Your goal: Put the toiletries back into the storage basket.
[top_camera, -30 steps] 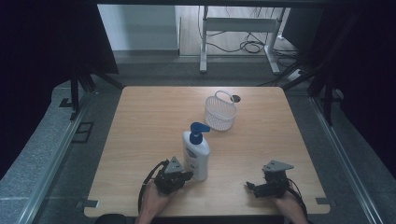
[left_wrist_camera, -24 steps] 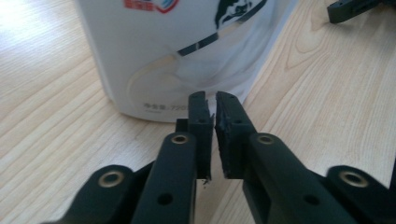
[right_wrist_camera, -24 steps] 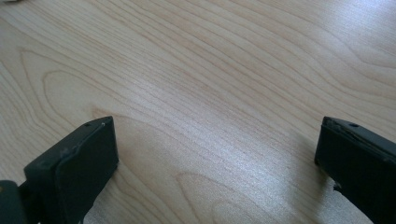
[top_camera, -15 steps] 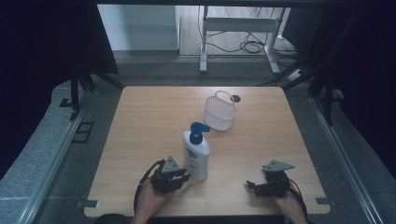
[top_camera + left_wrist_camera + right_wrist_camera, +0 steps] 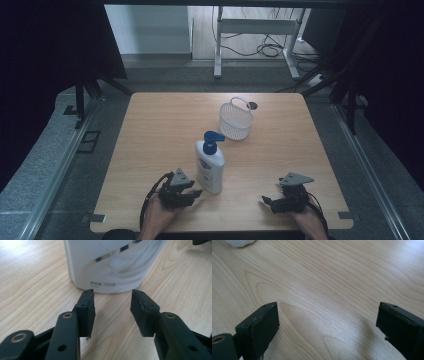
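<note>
Since the earlier frames, the left gripper (image 5: pixel 192 192) has drawn slightly back from the pump bottle (image 5: pixel 210 162), and its jaws have just been opening; they now stand apart with nothing between them, tips just short of the bottle's base in the left gripper view. At the near edge to the right, the right gripper (image 5: pixel 267 201) lies low over the table (image 5: pixel 150 140), its jaws spread wide over bare wood, having just opened a little further. One white pump bottle with a blue head stands upright near the table's middle front, its top cut off in the left gripper view. Farther back stands one white mesh basket (image 5: pixel 236 120); its inside looks empty, and a small dark thing behind it is too small to make out
</note>
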`<state>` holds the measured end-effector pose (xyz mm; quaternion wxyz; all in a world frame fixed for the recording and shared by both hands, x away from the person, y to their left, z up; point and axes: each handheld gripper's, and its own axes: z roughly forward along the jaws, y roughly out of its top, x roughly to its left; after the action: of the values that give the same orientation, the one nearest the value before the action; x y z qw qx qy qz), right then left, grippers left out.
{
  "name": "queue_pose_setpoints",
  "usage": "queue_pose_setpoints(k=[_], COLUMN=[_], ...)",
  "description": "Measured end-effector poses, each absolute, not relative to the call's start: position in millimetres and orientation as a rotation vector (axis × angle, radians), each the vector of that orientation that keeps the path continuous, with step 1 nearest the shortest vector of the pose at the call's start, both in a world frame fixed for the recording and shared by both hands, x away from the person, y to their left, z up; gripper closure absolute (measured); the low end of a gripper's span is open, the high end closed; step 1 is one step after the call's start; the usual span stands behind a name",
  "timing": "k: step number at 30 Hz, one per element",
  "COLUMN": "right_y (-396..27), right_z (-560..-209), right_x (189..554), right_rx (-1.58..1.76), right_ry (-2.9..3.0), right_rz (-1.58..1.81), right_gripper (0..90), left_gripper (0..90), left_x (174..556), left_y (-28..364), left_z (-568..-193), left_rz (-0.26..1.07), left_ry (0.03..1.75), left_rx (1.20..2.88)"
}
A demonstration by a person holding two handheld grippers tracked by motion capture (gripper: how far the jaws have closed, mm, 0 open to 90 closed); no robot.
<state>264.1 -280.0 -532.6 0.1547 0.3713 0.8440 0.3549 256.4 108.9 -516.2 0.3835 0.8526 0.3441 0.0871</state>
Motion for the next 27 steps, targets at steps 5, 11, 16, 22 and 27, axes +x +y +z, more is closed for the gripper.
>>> queue_pose_setpoints(k=[5,11,16,22,27], right_y=[-277.5,-272.2,-271.3,-269.3,-262.5], right_z=[-530.6,-524.2,-521.5,-516.8,-511.9], right_x=[262.9,260.2,259.8,258.3,256.7], right_rx=[1.056,1.025,1.020,1.004,0.978], right_ry=[2.423,2.434,2.434,2.445,2.452], right_rz=[1.030,1.052,1.070,1.094,1.099], right_gripper=[2.4,0.0,0.0,0.0,0.0], left_gripper=[45.3,40.0,34.8,27.3,22.0], left_x=[254.4,251.5,251.6,253.6,253.4], left_y=[111.1,114.6,116.4,119.0,121.0], left_z=[-516.9,-518.0,-519.9,-524.8,-528.1], left_rz=[0.223,0.236,0.234,0.211,0.212], left_ry=[0.891,0.927,0.935,0.960,0.956], left_rx=[2.179,2.181,2.185,2.194,2.221])
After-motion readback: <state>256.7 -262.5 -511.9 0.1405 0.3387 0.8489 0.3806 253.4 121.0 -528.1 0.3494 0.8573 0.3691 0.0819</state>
